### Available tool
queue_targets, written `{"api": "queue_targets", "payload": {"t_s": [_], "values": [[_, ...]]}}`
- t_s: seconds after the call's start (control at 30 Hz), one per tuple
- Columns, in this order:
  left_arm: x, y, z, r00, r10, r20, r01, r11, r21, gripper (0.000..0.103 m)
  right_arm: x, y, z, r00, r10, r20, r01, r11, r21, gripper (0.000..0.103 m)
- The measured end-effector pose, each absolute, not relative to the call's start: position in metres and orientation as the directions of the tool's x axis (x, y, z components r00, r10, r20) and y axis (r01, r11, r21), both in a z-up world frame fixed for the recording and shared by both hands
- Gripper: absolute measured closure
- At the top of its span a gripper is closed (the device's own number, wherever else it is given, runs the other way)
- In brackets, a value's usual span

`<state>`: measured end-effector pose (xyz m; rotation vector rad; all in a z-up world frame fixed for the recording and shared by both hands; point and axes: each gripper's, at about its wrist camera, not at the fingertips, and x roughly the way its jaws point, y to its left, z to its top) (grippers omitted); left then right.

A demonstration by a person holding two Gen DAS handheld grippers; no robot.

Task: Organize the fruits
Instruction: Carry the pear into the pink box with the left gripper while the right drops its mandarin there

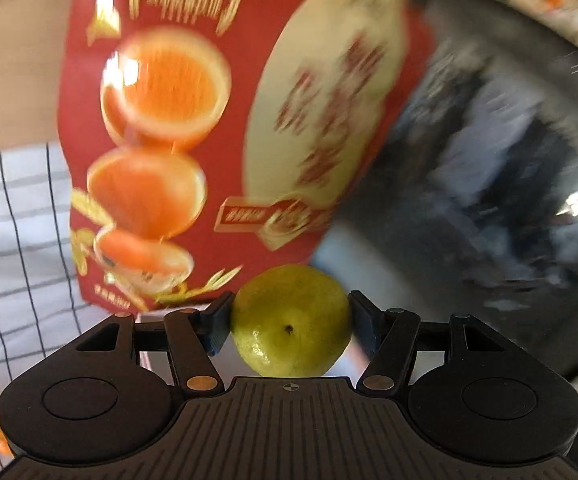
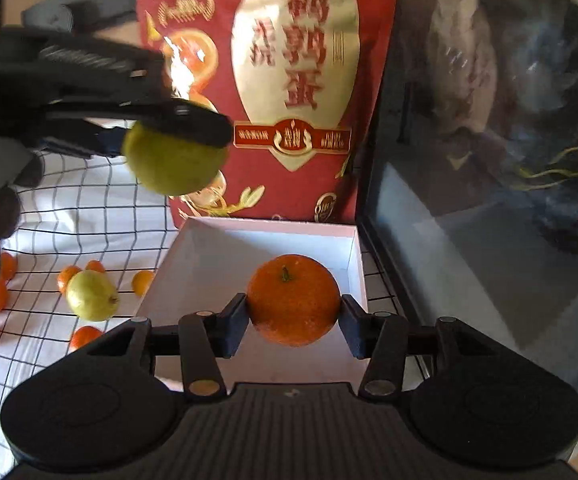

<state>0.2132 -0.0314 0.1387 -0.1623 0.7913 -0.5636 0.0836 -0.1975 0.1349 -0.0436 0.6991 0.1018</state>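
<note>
Right gripper (image 2: 293, 320), pads clamped on an orange (image 2: 293, 300), above the white box (image 2: 209, 256); left gripper (image 1: 291, 320), farther off, shut on a green citrus fruit (image 1: 291, 320) before the red pouch (image 2: 309, 80). Risk: both round fruits are held only at their sides, so either may slip and roll across the checked cloth (image 2: 89, 216).

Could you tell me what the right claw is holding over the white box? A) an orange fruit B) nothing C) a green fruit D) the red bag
A: the right claw is shut on an orange fruit, its pads pressing both sides, above the white box; the green fruit sits in the left claw.
</note>
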Motion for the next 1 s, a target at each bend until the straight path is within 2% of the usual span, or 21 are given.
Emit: {"api": "queue_targets", "payload": {"t_s": [0.13, 0.33, 0.43, 0.5, 0.63, 0.83, 1.0], "values": [[0.234, -0.058, 0.091, 0.525, -0.422, -0.739, 0.396, 0.89, -0.226, 0.036, 0.115, -0.202, 0.106, 0.706, 0.08, -0.704, -0.129, 0.991, -0.017, 0.054], [0.253, -0.067, 0.059, 0.477, -0.335, -0.813, 0.367, 0.916, -0.162, 0.037, 0.147, -0.205, 0.07, 0.648, 0.111, -0.754, -0.169, 0.986, 0.0, 0.054], [0.254, -0.05, 0.076, 0.494, -0.436, -0.753, 0.364, 0.889, -0.276, 0.04, 0.158, -0.202, 0.067, 0.623, 0.127, -0.772, -0.21, 0.978, -0.009, 0.047], [0.25, -0.034, 0.089, 0.509, -0.496, -0.703, 0.361, 0.865, -0.349, 0.039, 0.154, -0.199, 0.072, 0.661, 0.103, -0.744, -0.217, 0.975, -0.058, 0.028], [0.216, 0.005, 0.111, 0.614, -0.473, -0.632, 0.329, 0.881, -0.339, 0.04, 0.15, -0.197, 0.081, 0.685, 0.074, -0.725, -0.196, 0.977, -0.085, 0.028], [0.124, 0.094, 0.104, 0.741, -0.348, -0.575, 0.182, 0.927, -0.327, 0.04, 0.13, -0.179, 0.101, 0.721, 0.122, -0.683, -0.201, 0.979, -0.036, 0.027], [0.053, 0.193, 0.075, 0.733, -0.131, -0.668, -0.113, 0.945, -0.308, 0.04, 0.096, -0.136, 0.108, 0.77, 0.13, -0.625, -0.229, 0.97, -0.081, 0.027]]}}
